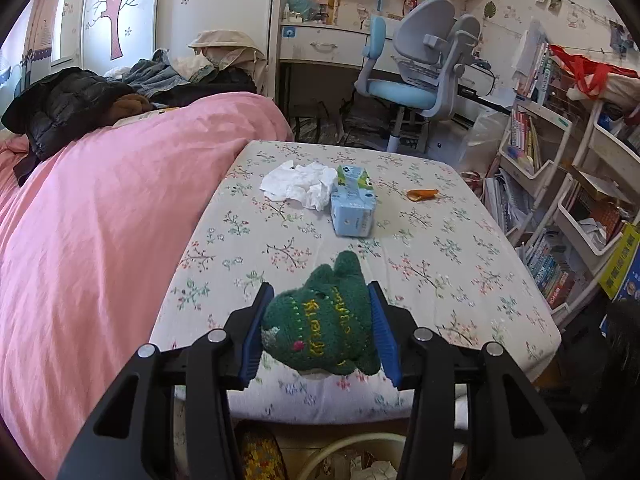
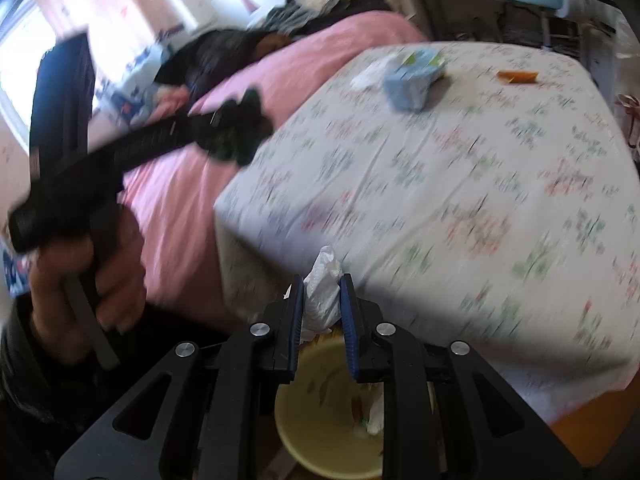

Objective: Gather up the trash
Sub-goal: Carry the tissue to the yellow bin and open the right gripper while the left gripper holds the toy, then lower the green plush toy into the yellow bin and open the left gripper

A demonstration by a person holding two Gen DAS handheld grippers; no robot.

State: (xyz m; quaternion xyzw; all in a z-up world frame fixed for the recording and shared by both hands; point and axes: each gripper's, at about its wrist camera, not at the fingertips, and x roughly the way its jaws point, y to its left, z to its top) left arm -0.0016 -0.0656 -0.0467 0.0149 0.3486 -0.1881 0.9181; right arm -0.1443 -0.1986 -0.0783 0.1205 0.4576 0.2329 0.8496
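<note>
A bed under a pink cover was seen along the left edge of a table draped in a flowered cloth. A pale yellow bin stood on the floor below the table's near edge, with crumpled paper already inside. Toward the far edge of the table lay a light blue tissue pack, touched on its left side by a heap of crumpled white tissues; an orange scrap lay apart, nearer the far right corner. The left gripper was held over the near edge, its fingers pinching a green knitted toy. The right gripper was held above the bin, its fingers nearly pressed together on a white tissue wad.
</note>
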